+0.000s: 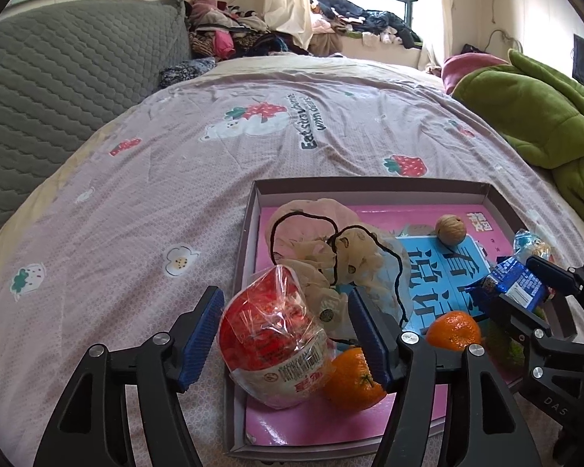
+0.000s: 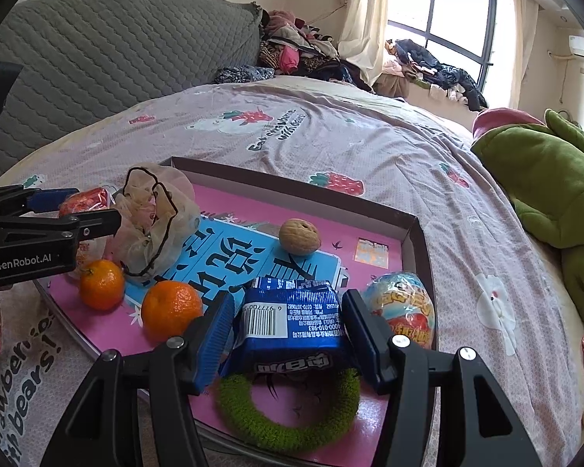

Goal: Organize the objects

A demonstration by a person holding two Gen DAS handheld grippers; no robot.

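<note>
Blue snack packet (image 2: pixel 292 321) crosswise between right claw (image 2: pixel 288 344) pads, barcode up.

Partly hidden in the tray

The green ring (image 2: pixel 288 424) lay half under the blue packet (image 2: pixel 292 323) near the tray's (image 2: pixel 416 225) front edge; the packet's small print was unreadable.

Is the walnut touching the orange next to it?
Apart. In the right wrist view, the walnut sits alone farther back in the tray, with printed blue paper showing between it and the nearest orange.
</note>
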